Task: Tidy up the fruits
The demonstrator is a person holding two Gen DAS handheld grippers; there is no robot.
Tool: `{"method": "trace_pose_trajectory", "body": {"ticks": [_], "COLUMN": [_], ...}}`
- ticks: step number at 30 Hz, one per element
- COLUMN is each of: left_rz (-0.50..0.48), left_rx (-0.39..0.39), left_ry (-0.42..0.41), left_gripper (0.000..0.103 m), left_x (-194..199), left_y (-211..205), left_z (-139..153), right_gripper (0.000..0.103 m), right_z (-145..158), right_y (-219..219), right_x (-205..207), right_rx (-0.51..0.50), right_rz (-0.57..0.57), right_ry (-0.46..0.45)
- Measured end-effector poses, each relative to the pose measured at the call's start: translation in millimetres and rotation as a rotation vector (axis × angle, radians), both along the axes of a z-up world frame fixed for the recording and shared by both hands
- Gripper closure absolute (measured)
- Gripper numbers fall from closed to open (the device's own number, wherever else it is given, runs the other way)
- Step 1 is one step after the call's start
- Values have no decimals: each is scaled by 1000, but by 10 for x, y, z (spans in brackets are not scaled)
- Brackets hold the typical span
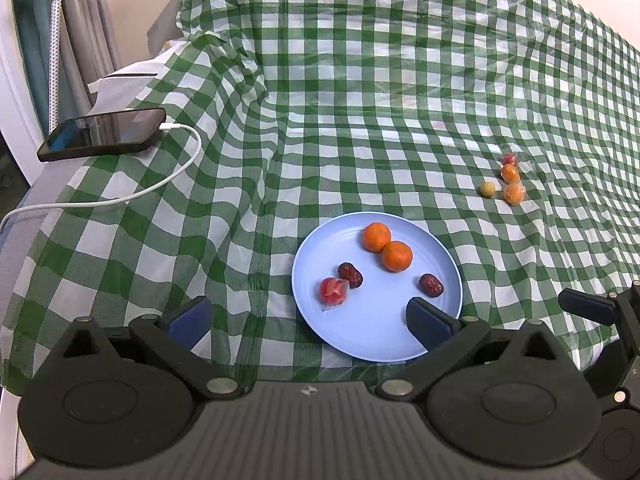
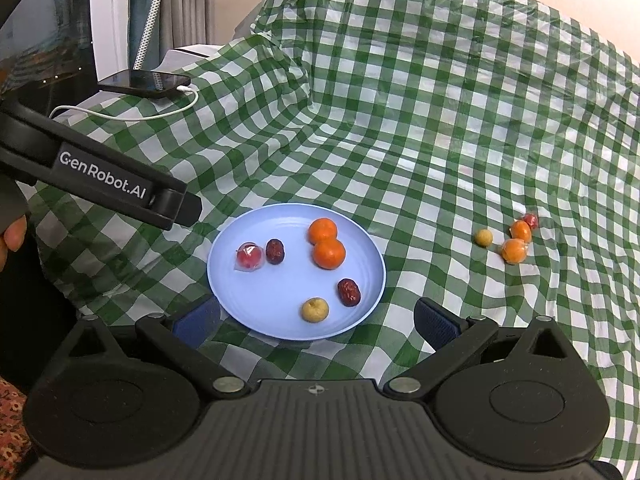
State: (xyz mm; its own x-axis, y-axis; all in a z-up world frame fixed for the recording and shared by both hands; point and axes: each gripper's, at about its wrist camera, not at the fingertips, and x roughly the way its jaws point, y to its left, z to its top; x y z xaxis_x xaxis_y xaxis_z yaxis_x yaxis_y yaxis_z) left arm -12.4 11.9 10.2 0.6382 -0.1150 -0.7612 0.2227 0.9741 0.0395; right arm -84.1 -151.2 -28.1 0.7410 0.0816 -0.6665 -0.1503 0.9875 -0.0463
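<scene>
Right gripper (image 2: pixel 316 322) hangs low over the near rim of the blue plate (image 2: pixel 256 312), jaws spread wide, nothing between them. A small tan fruit (image 2: pixel 315 309) lies on the plate just ahead of them. Left gripper (image 1: pixel 308 318) likewise spread and empty, its right finger over the plate's near edge.

On the plate: two oranges (image 2: pixel 327 243) touching, two dark red dates (image 2: pixel 349 292), one wrapped red fruit (image 2: pixel 249 257) at the left.

Off the plate, well to the right on the green checked cloth (image 2: pixel 400 120): a loose cluster (image 2: pixel 514 236) of two orange fruits, one red, one tan.

I judge the gathering about half done; a drop looks just finished. Next move calls for a reach right to the cluster and a narrow pinch on one small round fruit that may roll.

Far left, a phone (image 2: pixel 146 82) on a white cable (image 2: pixel 132 116). Left gripper's side reads "GenRobot.AI" (image 2: pixel 103 180).
</scene>
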Motion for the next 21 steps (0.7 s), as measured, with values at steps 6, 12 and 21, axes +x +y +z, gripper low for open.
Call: {"method": "trace_pose_trajectory", "body": {"ticks": [6, 12, 21], "left_rz": [-1, -2, -24], "left_rx": [7, 14, 35], "left_ry": [13, 26, 46], "left_gripper": [0, 0, 0], "left_x": [45, 120, 269], "left_y": [-16, -55, -228], "left_z": [-31, -59, -109], "right_gripper": [1, 1, 1], "right_z": [-39, -83, -191], "right_y": [-33, -76, -285], "right_x": [36, 72, 169], "right_rx": [10, 23, 68], "right_rz": [-11, -18, -105], "right_ry": [9, 20, 39]}}
